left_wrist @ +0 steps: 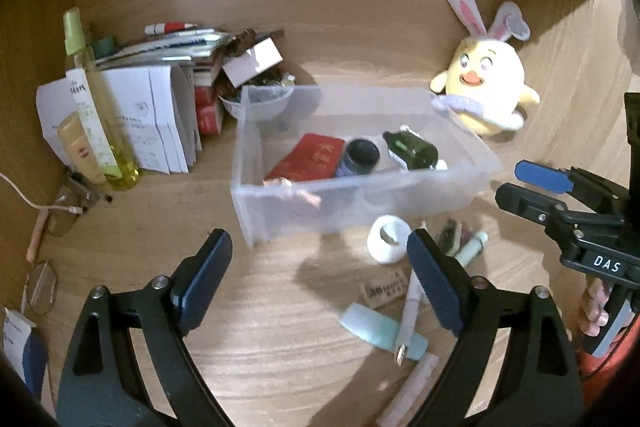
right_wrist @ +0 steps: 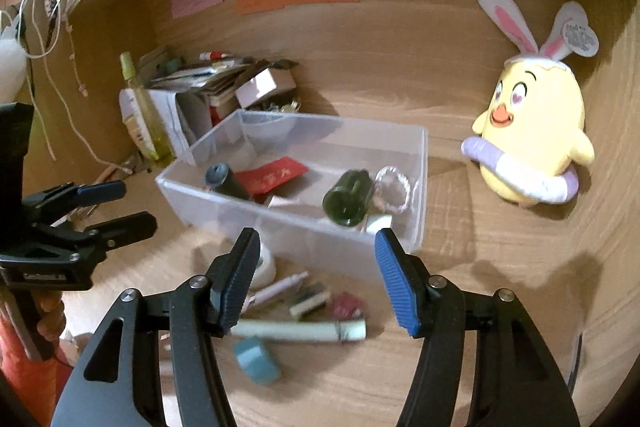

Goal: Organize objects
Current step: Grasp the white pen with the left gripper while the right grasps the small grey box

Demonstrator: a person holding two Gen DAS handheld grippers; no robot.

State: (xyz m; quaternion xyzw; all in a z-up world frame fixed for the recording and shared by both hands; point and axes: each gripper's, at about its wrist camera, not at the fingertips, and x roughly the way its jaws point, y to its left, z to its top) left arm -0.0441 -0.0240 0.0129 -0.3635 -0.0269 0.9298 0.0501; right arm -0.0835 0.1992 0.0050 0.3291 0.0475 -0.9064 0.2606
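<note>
Your left tool (left_wrist: 320, 279) stands wide and empty over bare wooden surface (left_wrist: 260, 347), and your right tool (right_wrist: 316, 279) hangs about half open, also empty, above the small clutter just in front of the clear plastic rectangular bin (right_wrist: 416, 163). The bin sits mid-surface with open wood to its right up to the yellow plush chick with rabbit ears (right_wrist: 532, 143), while stacked papers and bottles crowd its left. Inside lie a red card (right_wrist: 276, 175), a dark green bottle (right_wrist: 348, 197) on its side and a black cylinder (right_wrist: 224, 181).
</note>
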